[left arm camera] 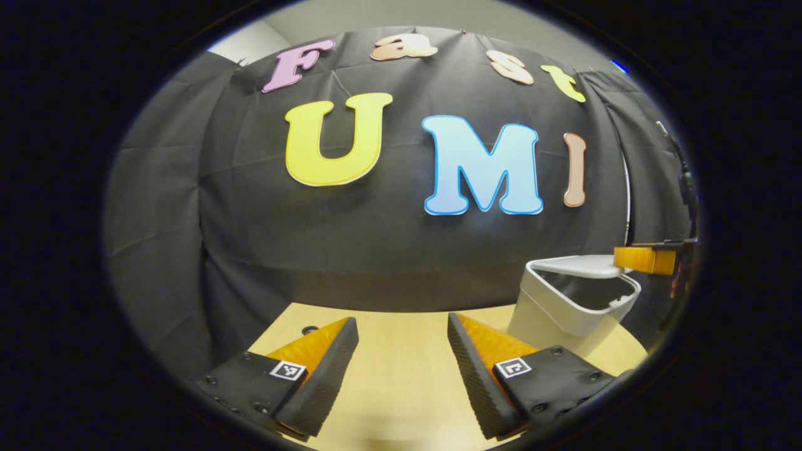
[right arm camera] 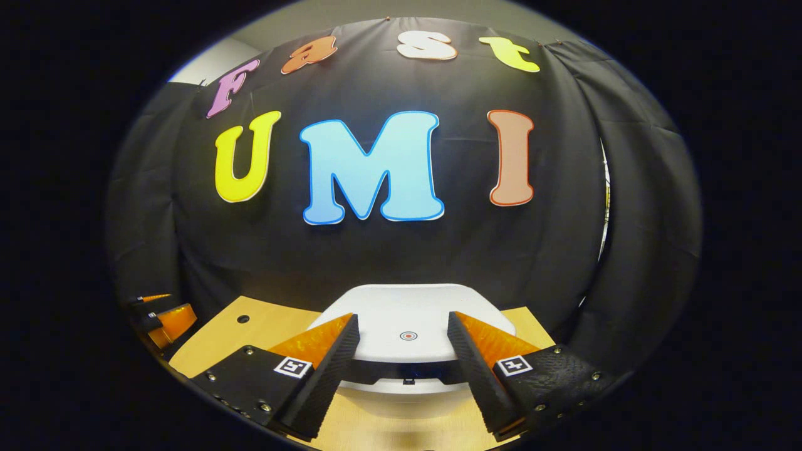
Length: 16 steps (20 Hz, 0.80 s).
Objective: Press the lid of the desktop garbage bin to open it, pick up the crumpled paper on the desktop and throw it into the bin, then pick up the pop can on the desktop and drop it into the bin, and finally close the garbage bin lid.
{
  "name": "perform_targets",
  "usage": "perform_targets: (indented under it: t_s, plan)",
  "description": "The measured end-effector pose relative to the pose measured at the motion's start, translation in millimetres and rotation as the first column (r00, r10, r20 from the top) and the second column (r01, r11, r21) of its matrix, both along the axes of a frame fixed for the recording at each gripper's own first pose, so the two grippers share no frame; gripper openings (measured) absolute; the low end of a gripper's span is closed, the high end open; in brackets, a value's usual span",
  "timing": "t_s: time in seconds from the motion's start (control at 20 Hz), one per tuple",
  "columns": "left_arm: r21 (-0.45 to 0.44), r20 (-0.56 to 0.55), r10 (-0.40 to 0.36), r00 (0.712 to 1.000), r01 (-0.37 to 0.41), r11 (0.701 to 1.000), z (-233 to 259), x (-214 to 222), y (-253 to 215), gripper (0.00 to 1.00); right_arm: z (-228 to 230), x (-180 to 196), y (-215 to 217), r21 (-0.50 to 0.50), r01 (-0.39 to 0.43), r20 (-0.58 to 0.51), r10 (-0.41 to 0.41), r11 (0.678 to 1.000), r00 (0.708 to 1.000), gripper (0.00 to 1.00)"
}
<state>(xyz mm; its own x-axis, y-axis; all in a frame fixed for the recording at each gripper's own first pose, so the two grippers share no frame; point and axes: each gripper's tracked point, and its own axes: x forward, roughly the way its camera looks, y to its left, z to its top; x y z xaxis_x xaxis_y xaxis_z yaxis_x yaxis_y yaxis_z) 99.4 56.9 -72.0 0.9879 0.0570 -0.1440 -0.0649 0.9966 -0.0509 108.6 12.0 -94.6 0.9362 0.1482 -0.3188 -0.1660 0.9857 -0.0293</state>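
Spread wide on both grippers, jaws clamped on nothing. Left gripper (left arm camera: 402, 341) over bare pale wood-grain table (left arm camera: 401, 382), ribbed wedge fingers (left arm camera: 326, 369) with flat square-marker plates behind. White plastic garbage bin (left arm camera: 564, 310) to the right of it in the left gripper view, smooth-walled, rounded at the corners, tapering toward the base; lid (left arm camera: 579, 266) tilted up, dark gap beneath. Right gripper's tip (left arm camera: 645, 259) touching or just over that lid's far edge, cannot tell which. Right gripper (right arm camera: 403, 335) pointing across the same lid (right arm camera: 407, 329), a smooth white slab with a small round red-ringed mark (right arm camera: 408, 336) between the fingers. Left gripper (right arm camera: 164, 316) low at the left edge of the right gripper view. Small dark hole (right arm camera: 242, 319) in the tabletop near it. Wrinkled black cloth wall (right arm camera: 401, 250) close behind the bin; open table toward the left.
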Motion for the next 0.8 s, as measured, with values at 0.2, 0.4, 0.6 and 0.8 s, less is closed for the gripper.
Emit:
perform_targets:
  t_s: [0.2,0.4,0.6,0.8]
  plan:
    - [-0.005,-0.005,0.007,1.000,-0.007,1.000,-2,-2,1,0.94,-21,-5,-2,-0.025,-0.006,-0.037,0.005,1.000,0.999,0.92]
    - [-0.004,-0.011,0.007,1.000,-0.007,1.000,-4,-2,1,0.94,-31,-5,-1,-0.038,-0.008,-0.039,0.007,0.999,0.999,0.92]
    - [-0.008,-0.014,0.002,1.000,-0.002,1.000,-5,0,-3,0.94,-34,-7,-2,-0.033,-0.009,-0.048,0.008,0.999,0.999,0.92]
    - [-0.015,-0.017,-0.006,1.000,0.006,1.000,-8,3,-7,0.94,-41,-10,-3,-0.010,-0.003,-0.004,0.003,1.000,1.000,0.93]
